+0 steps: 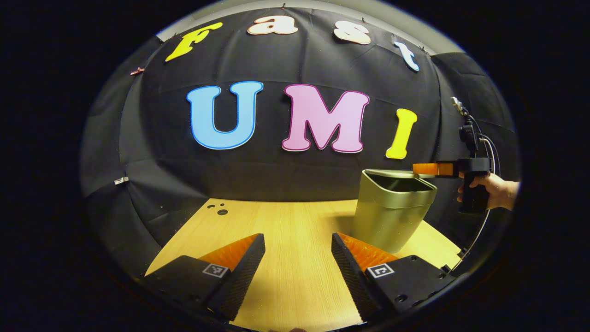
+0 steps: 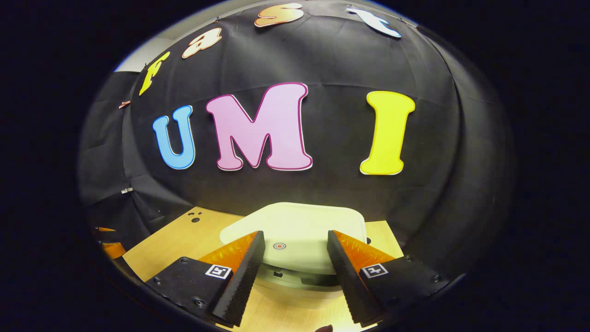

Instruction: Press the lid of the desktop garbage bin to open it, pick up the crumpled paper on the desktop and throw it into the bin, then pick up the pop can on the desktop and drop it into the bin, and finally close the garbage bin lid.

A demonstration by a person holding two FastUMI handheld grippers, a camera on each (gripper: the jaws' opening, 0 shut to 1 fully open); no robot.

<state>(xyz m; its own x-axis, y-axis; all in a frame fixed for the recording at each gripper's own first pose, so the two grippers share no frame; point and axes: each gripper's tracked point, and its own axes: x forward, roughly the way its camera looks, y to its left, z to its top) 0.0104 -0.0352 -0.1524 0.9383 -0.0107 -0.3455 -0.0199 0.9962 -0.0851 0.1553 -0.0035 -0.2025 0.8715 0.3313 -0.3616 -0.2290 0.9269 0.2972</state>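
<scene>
Bin (image 1: 392,214) upright, mouth up; right gripper (image 2: 295,256) spread above lid (image 2: 295,221); left gripper (image 1: 298,258) spread.

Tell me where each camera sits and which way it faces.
Left gripper view: rides on the left tongs, low over the table, facing the wall; bin ahead-right, with the right tongs and a hand at its top.
Right gripper view: rides on the right tongs, just above the bin lid, facing the wall.
Shared: bin, table, wall.
</scene>
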